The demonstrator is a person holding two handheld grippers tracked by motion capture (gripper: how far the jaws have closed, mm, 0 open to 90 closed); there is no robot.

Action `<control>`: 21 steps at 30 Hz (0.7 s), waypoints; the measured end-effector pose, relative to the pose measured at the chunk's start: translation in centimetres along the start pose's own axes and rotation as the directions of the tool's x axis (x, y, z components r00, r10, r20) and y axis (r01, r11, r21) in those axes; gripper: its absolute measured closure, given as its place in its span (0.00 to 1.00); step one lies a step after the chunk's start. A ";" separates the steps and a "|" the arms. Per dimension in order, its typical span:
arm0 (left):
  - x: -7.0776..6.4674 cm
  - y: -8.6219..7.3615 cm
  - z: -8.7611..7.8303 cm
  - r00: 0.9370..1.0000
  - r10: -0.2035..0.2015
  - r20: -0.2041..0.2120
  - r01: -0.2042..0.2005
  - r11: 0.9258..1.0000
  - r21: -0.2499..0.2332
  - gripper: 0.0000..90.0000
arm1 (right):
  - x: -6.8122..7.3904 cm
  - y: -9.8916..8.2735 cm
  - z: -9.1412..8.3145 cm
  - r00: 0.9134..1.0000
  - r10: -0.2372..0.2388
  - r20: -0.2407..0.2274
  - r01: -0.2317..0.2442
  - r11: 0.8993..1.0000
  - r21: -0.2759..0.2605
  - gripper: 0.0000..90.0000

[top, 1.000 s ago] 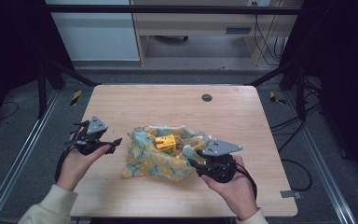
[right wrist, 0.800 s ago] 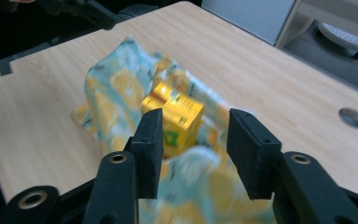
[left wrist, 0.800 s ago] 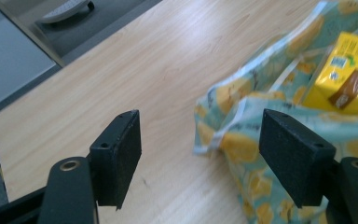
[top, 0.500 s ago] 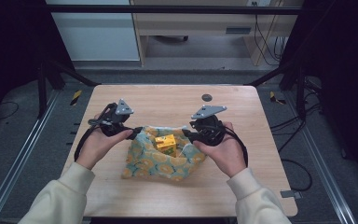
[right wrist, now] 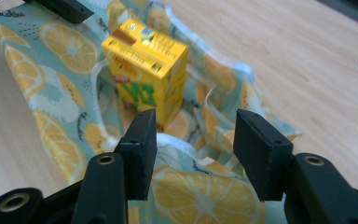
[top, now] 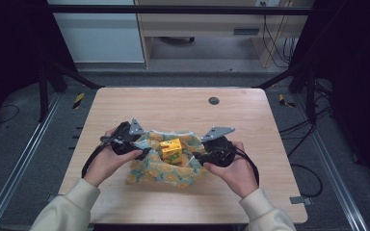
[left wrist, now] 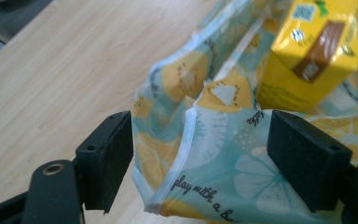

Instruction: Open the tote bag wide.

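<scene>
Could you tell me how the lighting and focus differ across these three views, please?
High view: dim, dark surroundings, the table evenly lit. Left gripper view: bright, the yellow carton close and soft, cloth print readable. Right gripper view: bright, carton fairly sharp, near jaws slightly blurred.

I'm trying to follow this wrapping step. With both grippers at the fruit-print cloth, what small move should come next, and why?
Probably close the left gripper on the white-hemmed edge of the teal and yellow fruit-print cloth. That edge already lies between its open black fingers, beside the yellow drink carton; the right gripper is likewise open over a fold.
</scene>
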State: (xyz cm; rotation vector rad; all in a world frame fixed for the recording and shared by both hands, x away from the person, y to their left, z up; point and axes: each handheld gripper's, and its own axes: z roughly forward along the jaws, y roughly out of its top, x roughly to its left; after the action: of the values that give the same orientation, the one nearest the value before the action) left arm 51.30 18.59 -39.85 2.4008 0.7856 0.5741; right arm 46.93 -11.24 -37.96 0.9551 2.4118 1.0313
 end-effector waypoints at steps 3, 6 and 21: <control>-0.6 -1.1 0.4 1.000 0.011 0.009 -0.011 1.000 0.024 0.25 | 0.6 -1.1 0.1 1.000 0.004 -0.010 -0.004 1.000 0.011 0.54; -1.0 -2.2 1.0 1.000 0.014 0.011 -0.014 0.999 0.046 0.25 | 1.2 -2.4 0.7 1.000 0.000 -0.016 0.001 0.999 0.048 0.54; -1.4 -3.2 2.4 1.000 0.019 0.017 -0.020 0.998 0.057 0.26 | -0.6 -0.7 4.5 0.997 -0.076 -0.018 0.077 0.994 0.073 0.62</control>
State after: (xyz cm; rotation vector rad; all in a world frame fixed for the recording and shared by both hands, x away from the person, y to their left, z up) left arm 50.25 19.04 -43.97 2.4648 0.7819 0.5457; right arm 49.53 -9.78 -41.49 0.8744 2.4942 0.9316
